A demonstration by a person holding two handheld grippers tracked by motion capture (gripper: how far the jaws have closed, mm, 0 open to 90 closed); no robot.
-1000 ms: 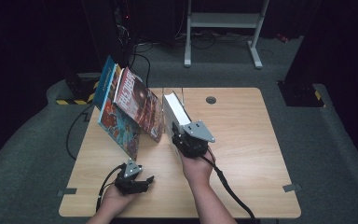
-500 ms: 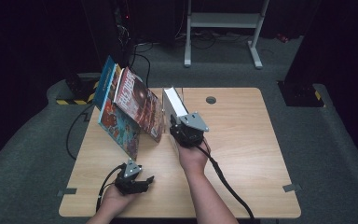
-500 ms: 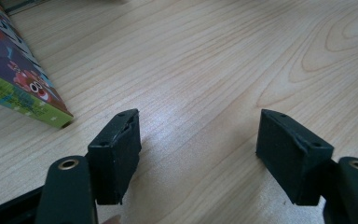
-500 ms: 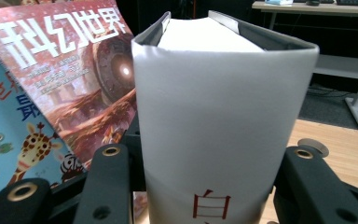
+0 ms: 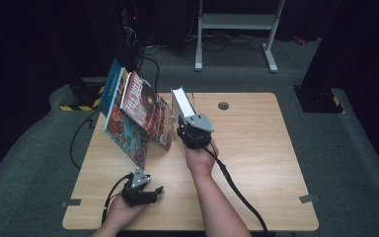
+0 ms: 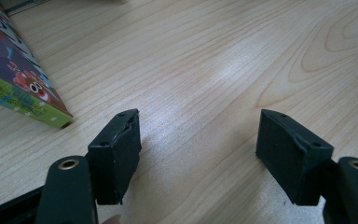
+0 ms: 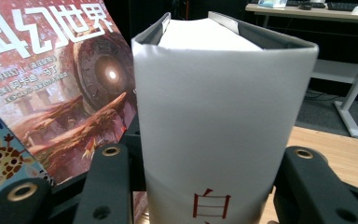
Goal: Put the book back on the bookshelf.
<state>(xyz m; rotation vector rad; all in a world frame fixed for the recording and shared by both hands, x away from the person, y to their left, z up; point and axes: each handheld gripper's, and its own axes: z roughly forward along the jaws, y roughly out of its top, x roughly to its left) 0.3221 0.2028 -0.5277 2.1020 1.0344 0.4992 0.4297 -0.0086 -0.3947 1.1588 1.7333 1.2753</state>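
Carried leftward toward the leaning books [image 5: 138, 116] since a second earlier, the white book [image 7: 214, 121] stood clamped in the right gripper [image 5: 193, 132] at frame centre, liable to topple them, while the left gripper [image 5: 140, 190] idled wide open.

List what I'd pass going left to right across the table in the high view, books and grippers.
Blue book → red science-fiction book → white book, gripped spine-first by the right gripper. The left gripper rests nearer the front edge, jaws open.
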